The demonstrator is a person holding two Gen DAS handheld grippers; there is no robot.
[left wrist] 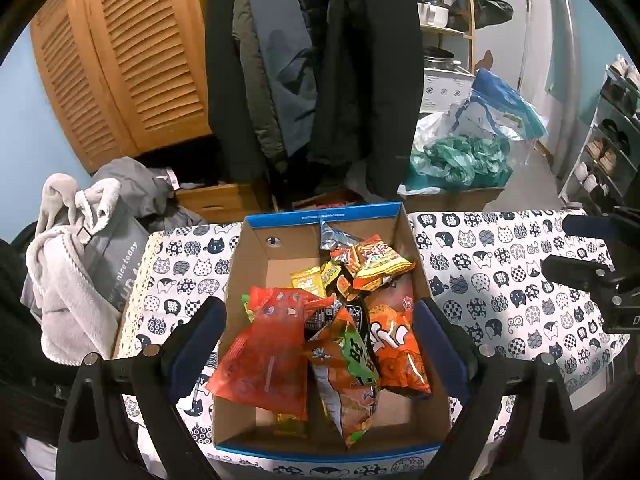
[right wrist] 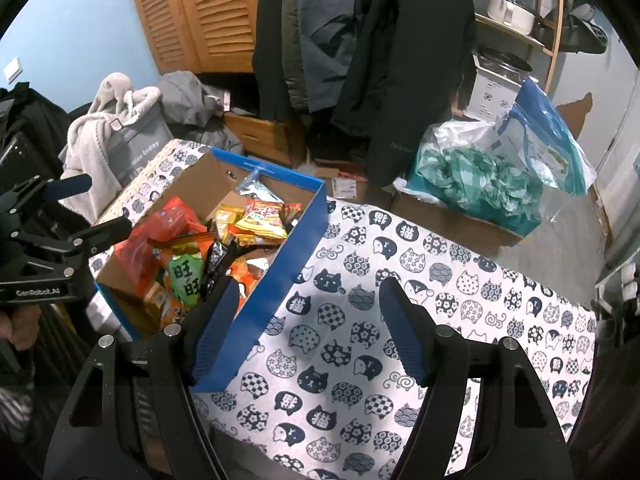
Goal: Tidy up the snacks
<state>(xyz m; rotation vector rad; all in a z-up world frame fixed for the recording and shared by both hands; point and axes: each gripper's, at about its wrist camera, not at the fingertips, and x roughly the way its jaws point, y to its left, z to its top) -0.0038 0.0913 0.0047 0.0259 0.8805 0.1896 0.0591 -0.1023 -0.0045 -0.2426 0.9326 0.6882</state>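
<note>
The left tool (left wrist: 320, 332) hangs over a cardboard box (left wrist: 256, 256) with a blue outside, its two fingers spread wide and standing at the box's two side walls. Nothing is gripped between them; whether the pads touch the cardboard cannot be told. Below and ahead of this tool the box is heaped with snack packets: a large red-orange bag (left wrist: 268, 344) lies nearest its left finger, an orange and green packet (left wrist: 348, 368) sits in the middle, and an orange bag (left wrist: 396, 344) lies by its right finger. Farther ahead, a yellow and red packet (left wrist: 380, 260) rests on top of the pile, with a small yellow packet (left wrist: 308, 280) to its left and a silver foil wrapper (left wrist: 334, 236) leaning near the far wall.

The right tool (right wrist: 308, 320) is held just beside the box, to its right, over the desk (right wrist: 400, 280), which is covered in a cloth printed with cat faces. Its fingers are also well apart and hold nothing; the left finger (right wrist: 212, 320) stands in front of the box's blue side wall, while the right one is over bare cloth. From this tool, the left tool appears far to the left, above the box's near corner.
</note>
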